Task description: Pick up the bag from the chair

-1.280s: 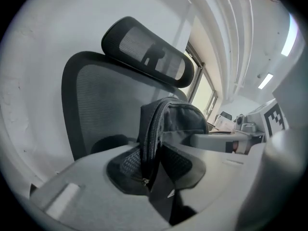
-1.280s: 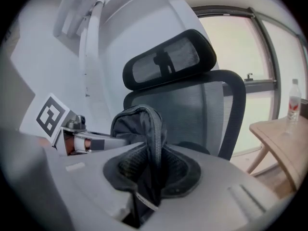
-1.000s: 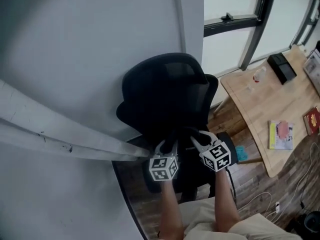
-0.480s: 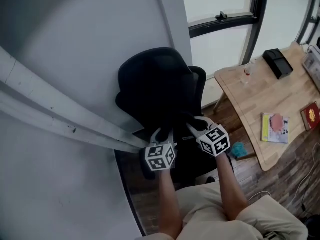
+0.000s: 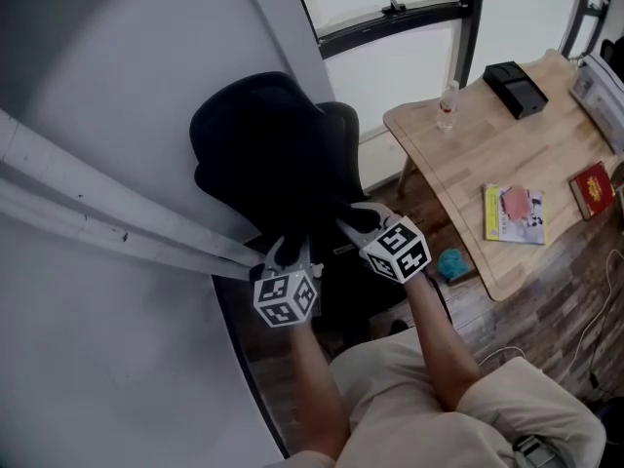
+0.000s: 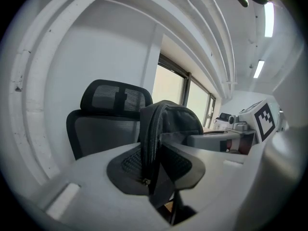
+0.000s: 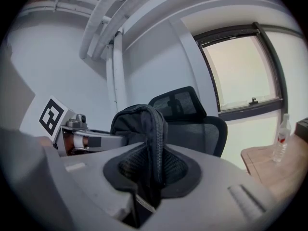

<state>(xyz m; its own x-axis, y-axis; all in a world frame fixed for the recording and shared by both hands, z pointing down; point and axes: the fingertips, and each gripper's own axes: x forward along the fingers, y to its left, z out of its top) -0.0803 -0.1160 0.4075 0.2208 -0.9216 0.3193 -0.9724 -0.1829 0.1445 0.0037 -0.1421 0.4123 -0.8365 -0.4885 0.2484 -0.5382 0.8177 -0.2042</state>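
A black bag (image 5: 255, 149) hangs between my two grippers, just in front of the black mesh office chair (image 5: 343, 144). My left gripper (image 5: 290, 252) is shut on the bag's ribbed strap (image 6: 153, 148). My right gripper (image 5: 353, 218) is shut on the same kind of strap (image 7: 155, 150) on the bag's other side. In the left gripper view the bag's body (image 6: 180, 119) stands beside the chair back (image 6: 103, 124). From the right gripper view the bag (image 7: 132, 121) hides part of the chair (image 7: 195, 117), and the left gripper (image 7: 65, 126) shows behind it.
A white wall with slanted rails (image 5: 97, 217) runs close on the left. To the right stands a wooden table (image 5: 458, 164) with a bottle (image 5: 448, 103), a black box (image 5: 515, 88) and books (image 5: 517, 213). A teal thing (image 5: 450, 263) and cables (image 5: 595, 305) lie on the wood floor.
In the head view both grippers and the bag have shifted left and slightly up, still shut on the straps. More of the table has come into view at right.
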